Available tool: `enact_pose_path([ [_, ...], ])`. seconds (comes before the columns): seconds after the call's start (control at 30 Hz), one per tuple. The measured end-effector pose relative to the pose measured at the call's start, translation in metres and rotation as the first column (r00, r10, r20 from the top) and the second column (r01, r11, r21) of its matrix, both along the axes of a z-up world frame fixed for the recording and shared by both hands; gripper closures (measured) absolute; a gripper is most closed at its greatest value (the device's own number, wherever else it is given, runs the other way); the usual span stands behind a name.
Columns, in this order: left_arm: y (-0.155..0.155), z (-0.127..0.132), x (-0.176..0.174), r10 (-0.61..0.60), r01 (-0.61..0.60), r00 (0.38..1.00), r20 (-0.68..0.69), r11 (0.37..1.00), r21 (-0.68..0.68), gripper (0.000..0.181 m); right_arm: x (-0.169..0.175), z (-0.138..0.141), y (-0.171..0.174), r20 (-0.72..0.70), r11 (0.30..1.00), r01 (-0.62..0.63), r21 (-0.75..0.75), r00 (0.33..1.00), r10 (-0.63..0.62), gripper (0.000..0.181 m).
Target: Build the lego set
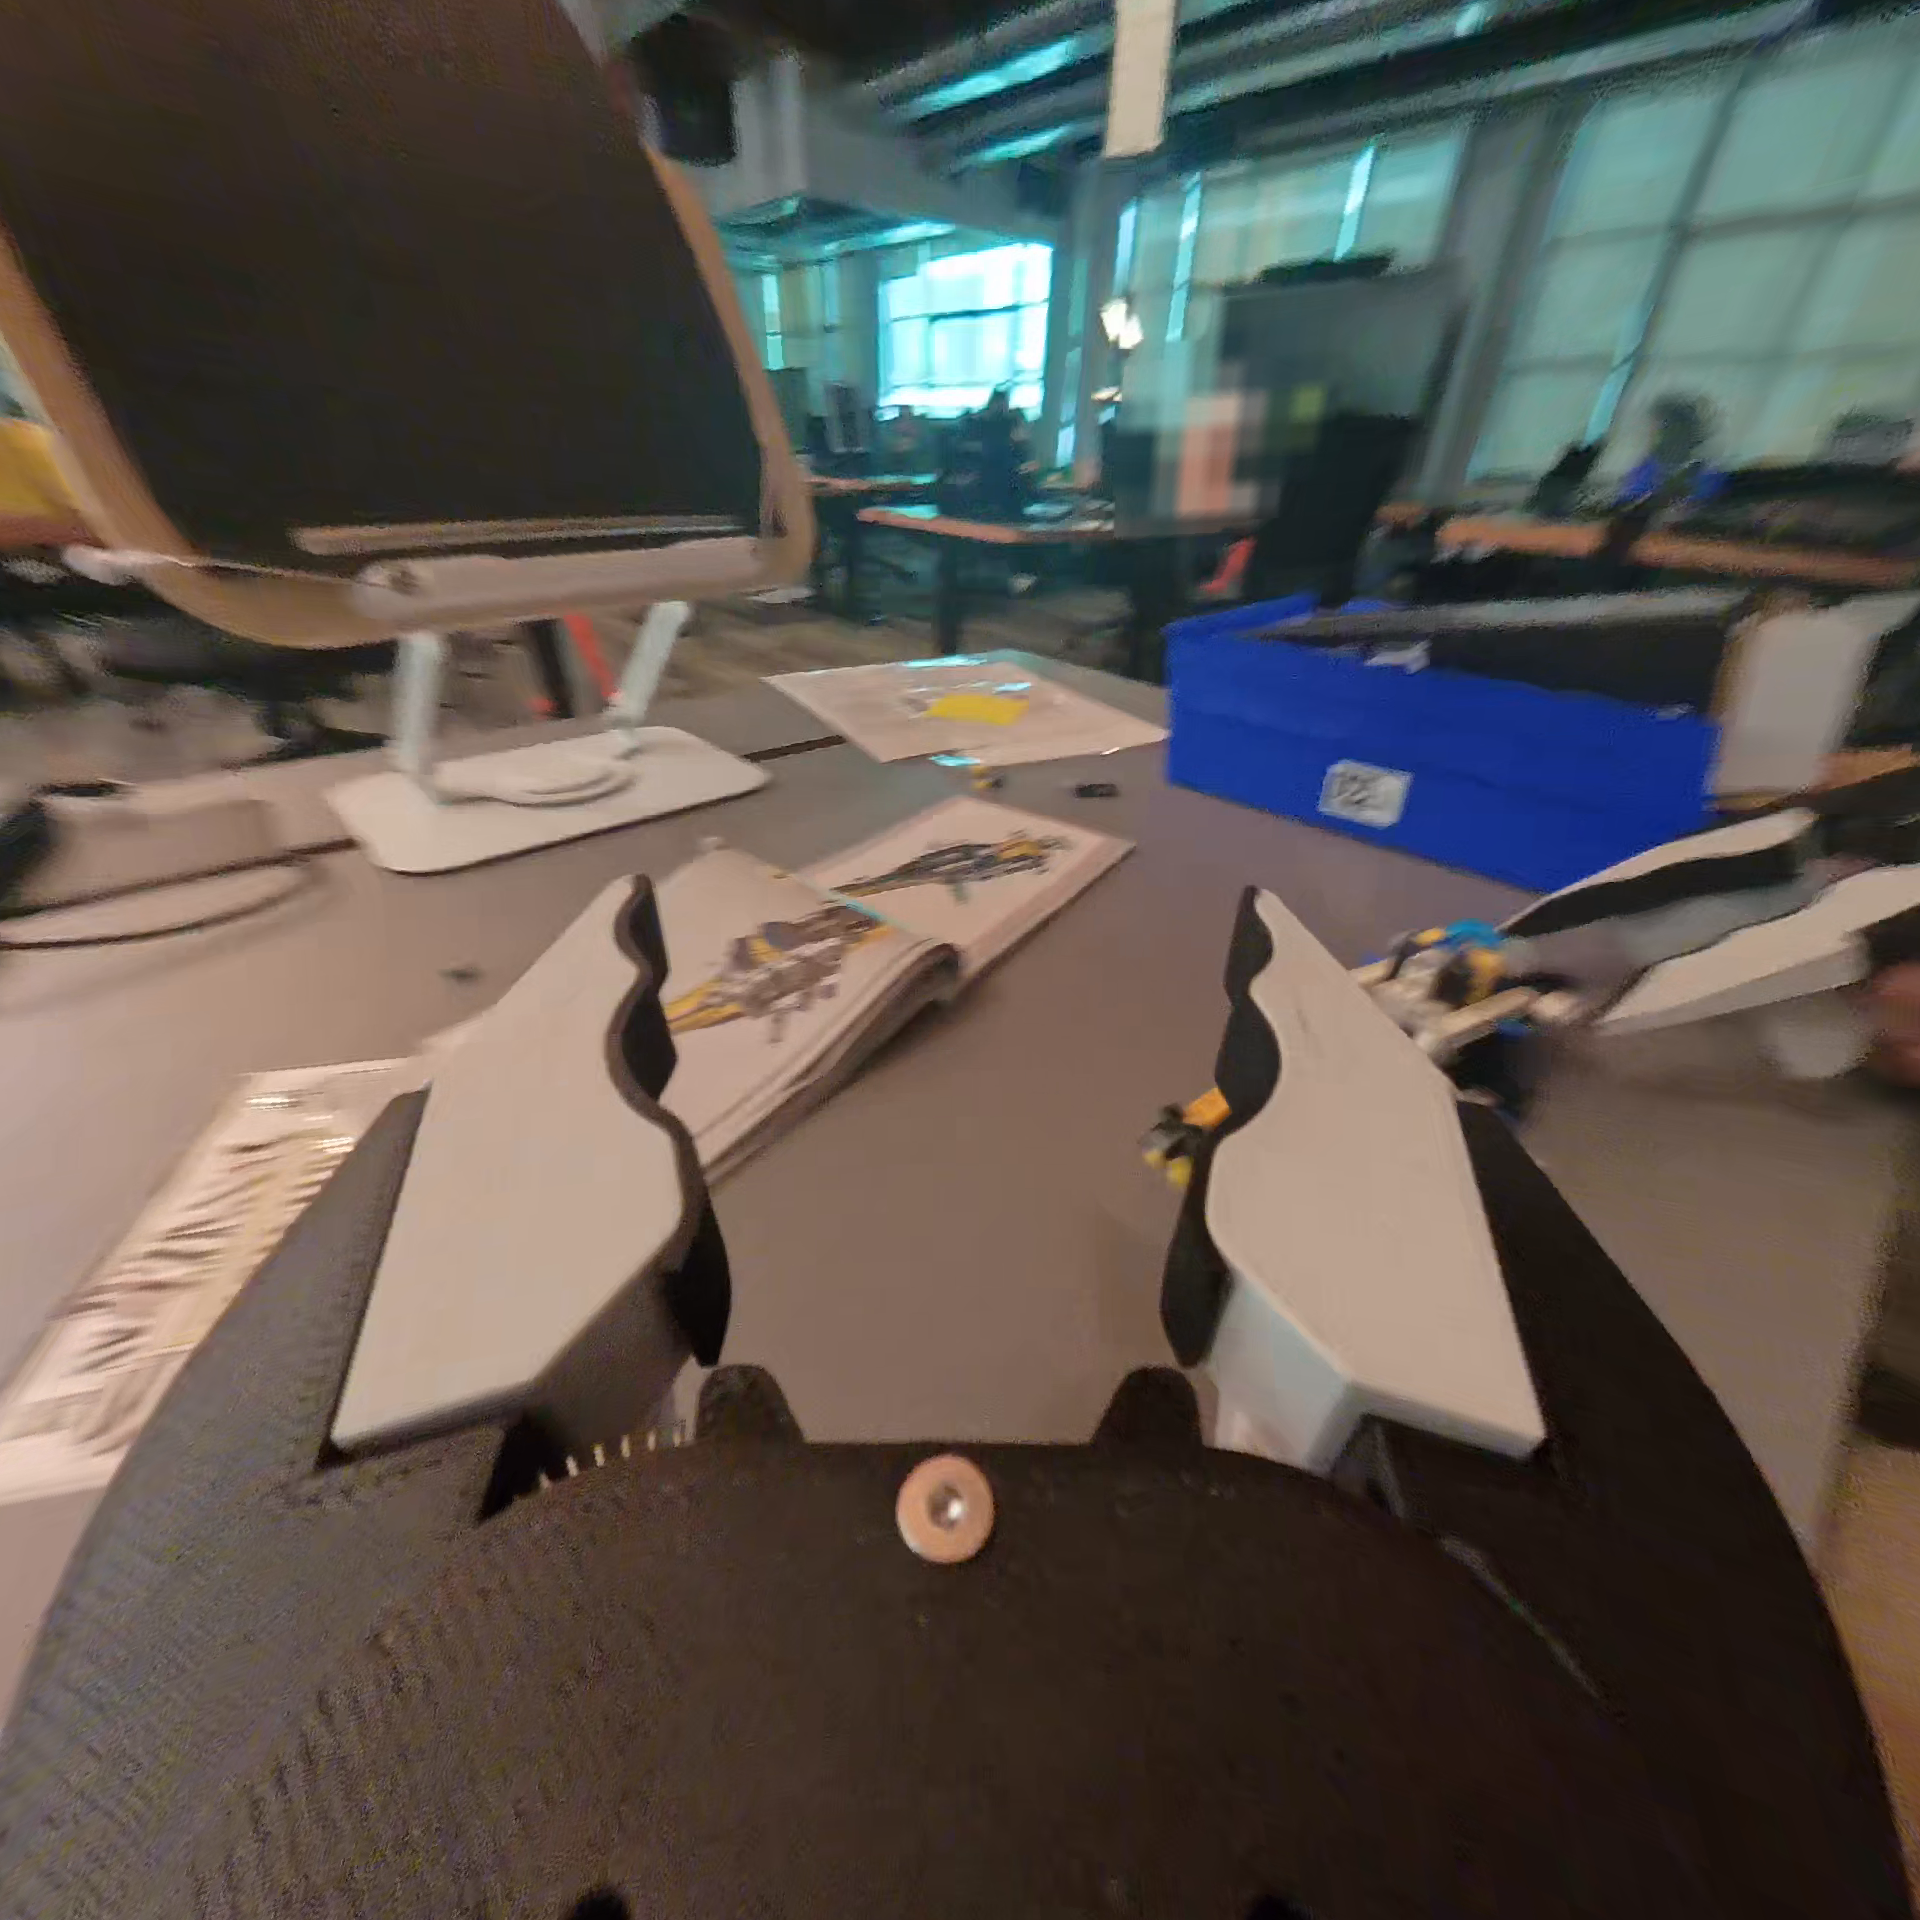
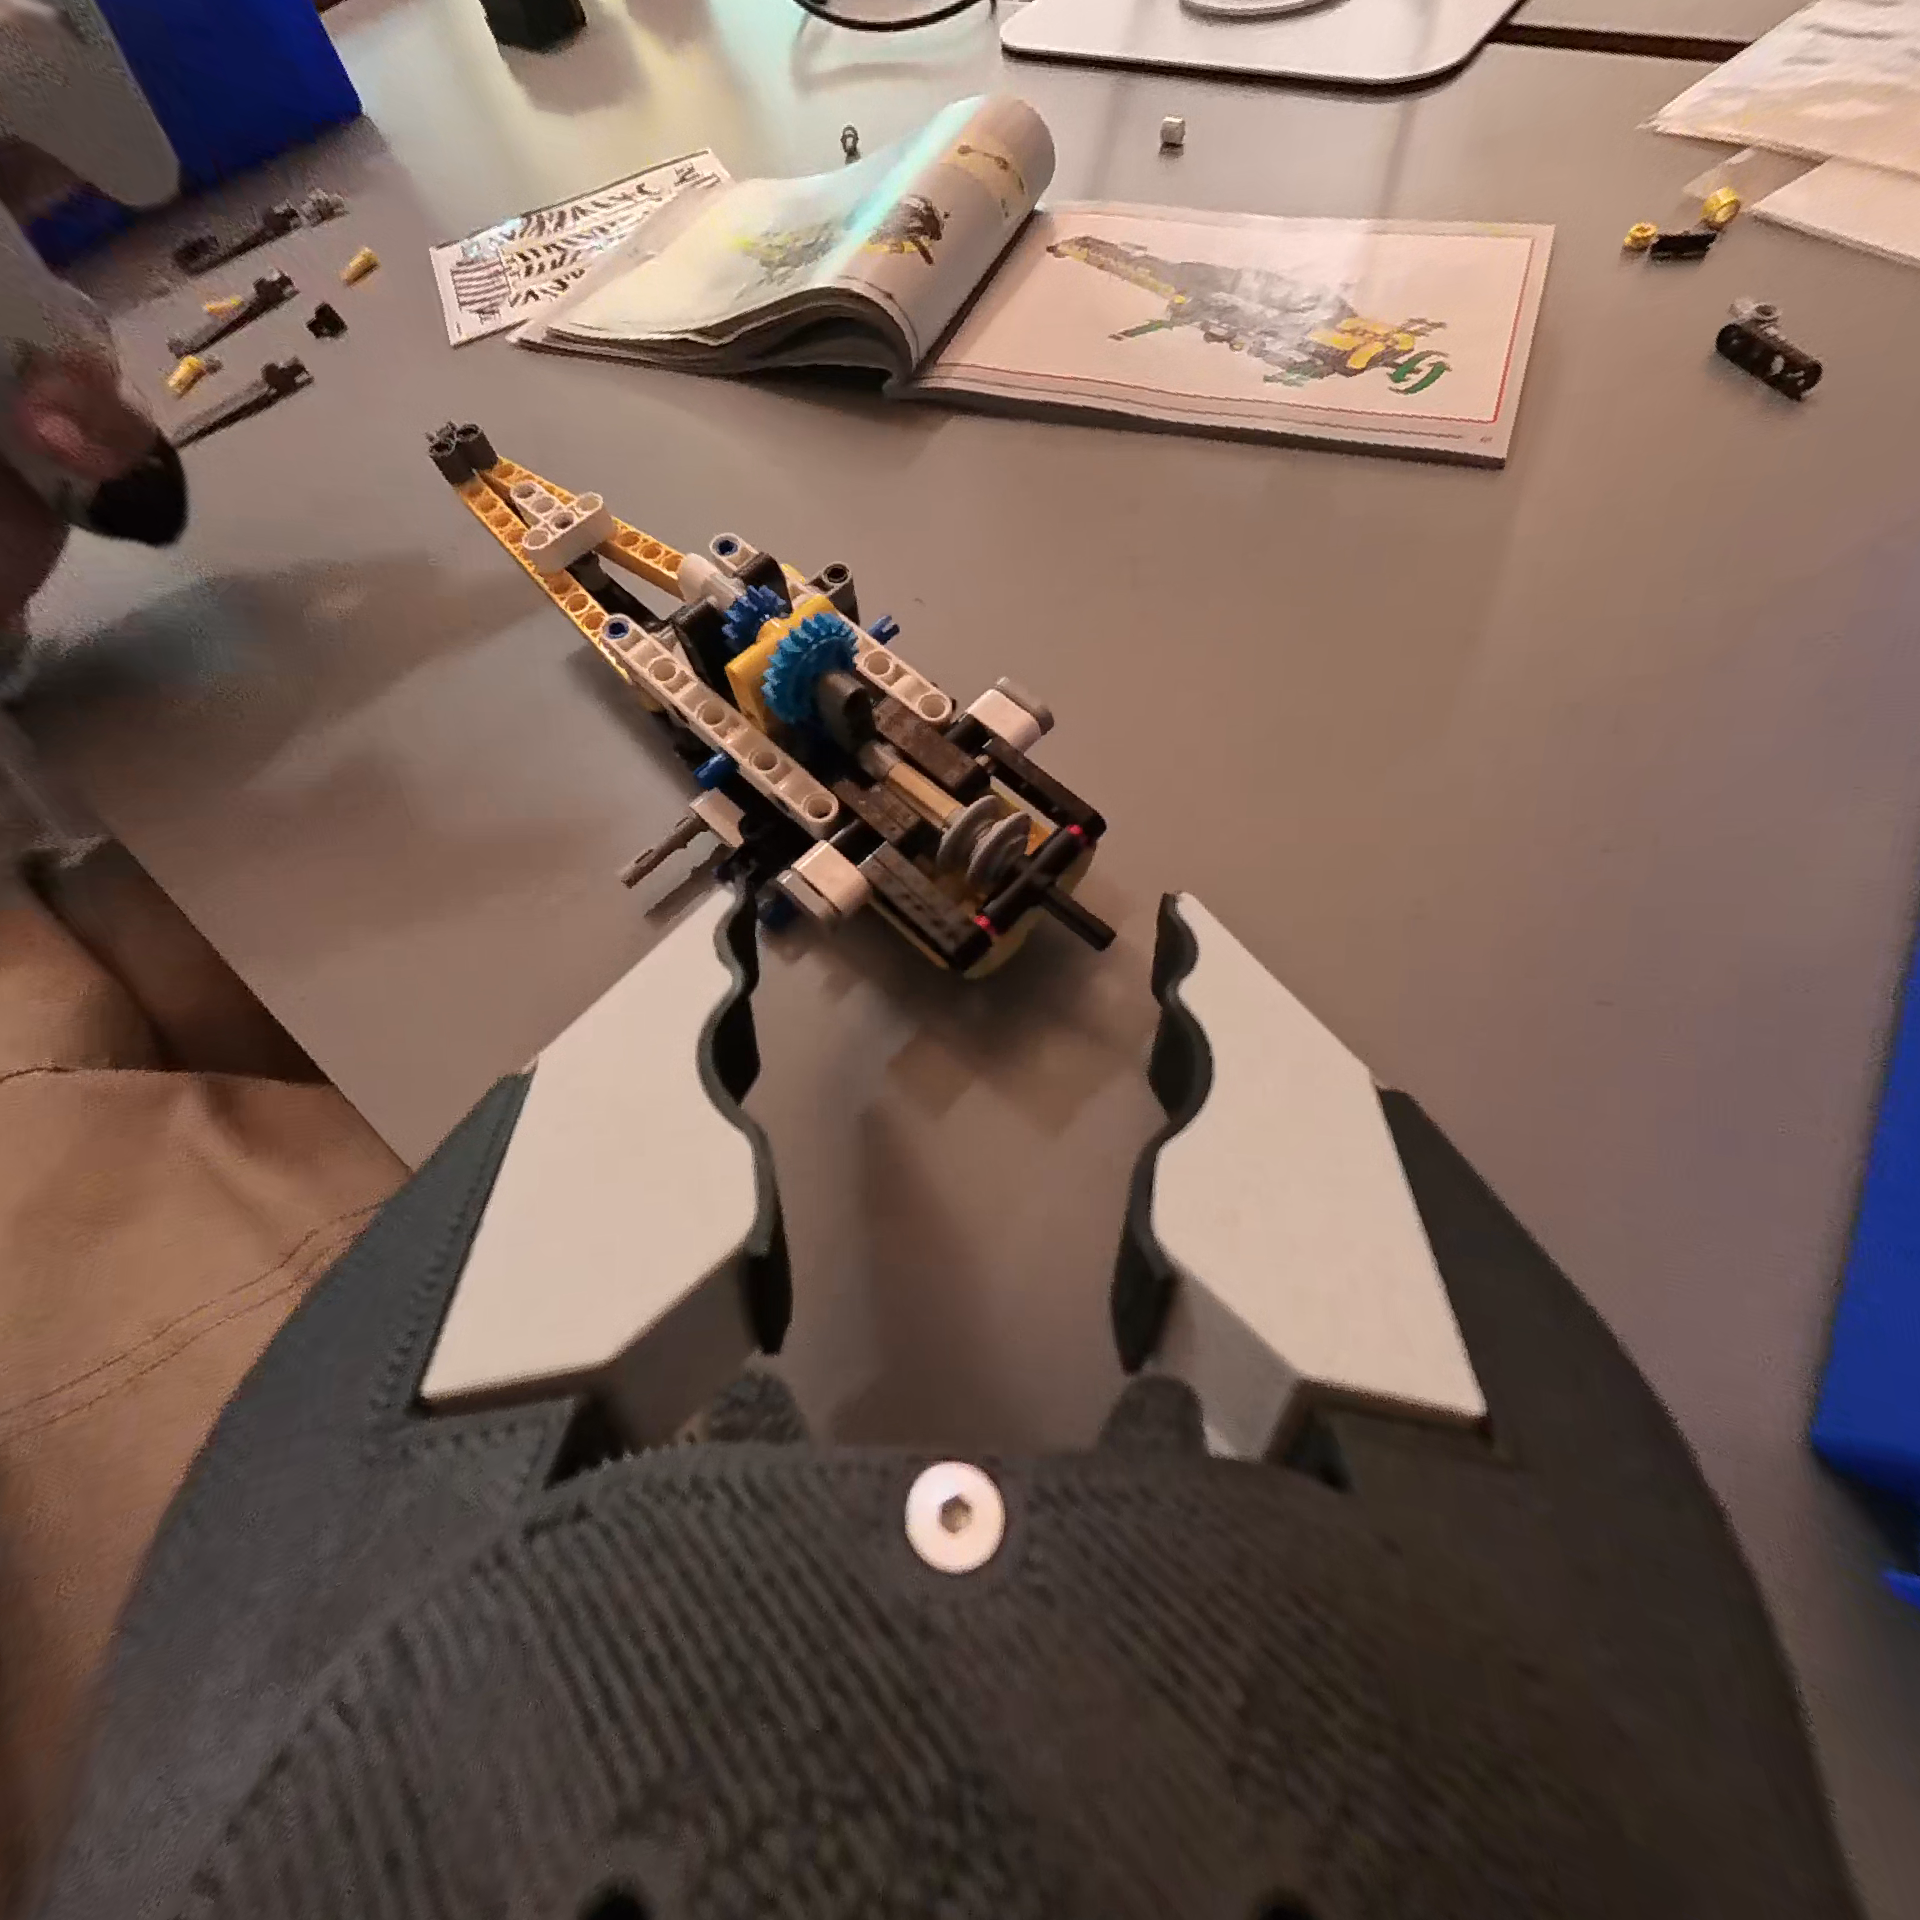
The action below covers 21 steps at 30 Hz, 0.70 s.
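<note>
Right now the right gripper (image 2: 951, 925) has its two grey fingers (image 2: 623, 1143) wide apart with nothing between them; it hangs low over the grey table (image 2: 1351, 675); just past its tips, at about 12 o'clock, sits the half-built lego model (image 2: 821, 727), flat on the table; it has blue gears, white beams and a long yellow nose that points to 10 o'clock. Farther on, at 12 to 1 o'clock, an open instruction book (image 2: 1039, 301) lies flat; a sticker sheet (image 2: 561, 244) pokes out from under its left side. Small loose lego parts (image 2: 249, 312) lie at 10 o'clock, and a few more (image 2: 1766, 353) at 2 o'clock.

Next, the left gripper (image 1: 940, 925) is open too, and holds nothing; its view is blurry; the book (image 1: 831, 945) shows at 12 o'clock; the model (image 1: 1455, 977) is at 2 o'clock, with the right gripper's tips close by it. Far back are a blue bin (image 1: 1434, 748) and a white stand (image 1: 540, 790).
</note>
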State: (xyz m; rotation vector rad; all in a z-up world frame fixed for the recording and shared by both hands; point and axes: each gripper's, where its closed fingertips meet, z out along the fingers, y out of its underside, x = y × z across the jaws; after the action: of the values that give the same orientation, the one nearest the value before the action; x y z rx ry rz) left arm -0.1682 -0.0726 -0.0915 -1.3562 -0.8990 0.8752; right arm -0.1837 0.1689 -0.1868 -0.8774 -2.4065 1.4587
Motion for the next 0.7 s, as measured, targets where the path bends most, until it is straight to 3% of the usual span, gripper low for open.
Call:
enact_pose_path([
  [0.07, -0.008, -0.004, -0.001, 0.057, -0.057, 0.998, -0.001, 0.993, -0.103, 0.096, 0.001, -0.001, -0.001, -0.016, 1.000, -0.002, 0.019, 1.000, 0.002, 0.105],
  [0.13, -0.012, -0.007, -0.002, 0.077, -0.076, 0.997, 0.005, 0.992, -0.104, 0.107, 0.001, -0.002, -0.001, -0.025, 0.999, -0.002, 0.035, 1.000, 0.003, 0.106],
  [0.23, -0.010, -0.018, -0.006, 0.021, -0.021, 0.997, 0.079, 1.000, -0.001, 0.108, 0.000, -0.006, -0.002, -0.017, 0.998, -0.002, 0.060, 1.000, 0.003, 0.106],
  [0.37, -0.006, -0.034, -0.012, -0.001, 0.010, 0.991, 0.135, 0.998, -0.064, 0.104, 0.000, -0.008, -0.002, -0.019, 0.998, 0.001, 0.070, 1.000, 0.000, 0.106],
  [0.53, 0.016, -0.034, -0.003, -0.120, 0.130, 0.984, 0.131, 0.989, -0.068, 0.119, 0.001, -0.009, -0.003, -0.006, 0.998, -0.006, 0.065, 1.000, 0.007, 0.105],
  [0.7, 0.022, -0.035, -0.003, -0.132, 0.141, 0.981, 0.144, 0.988, -0.058, 0.133, 0.003, -0.021, -0.005, 0.046, 0.993, -0.024, 0.115, 0.999, 0.019, 0.109],
])
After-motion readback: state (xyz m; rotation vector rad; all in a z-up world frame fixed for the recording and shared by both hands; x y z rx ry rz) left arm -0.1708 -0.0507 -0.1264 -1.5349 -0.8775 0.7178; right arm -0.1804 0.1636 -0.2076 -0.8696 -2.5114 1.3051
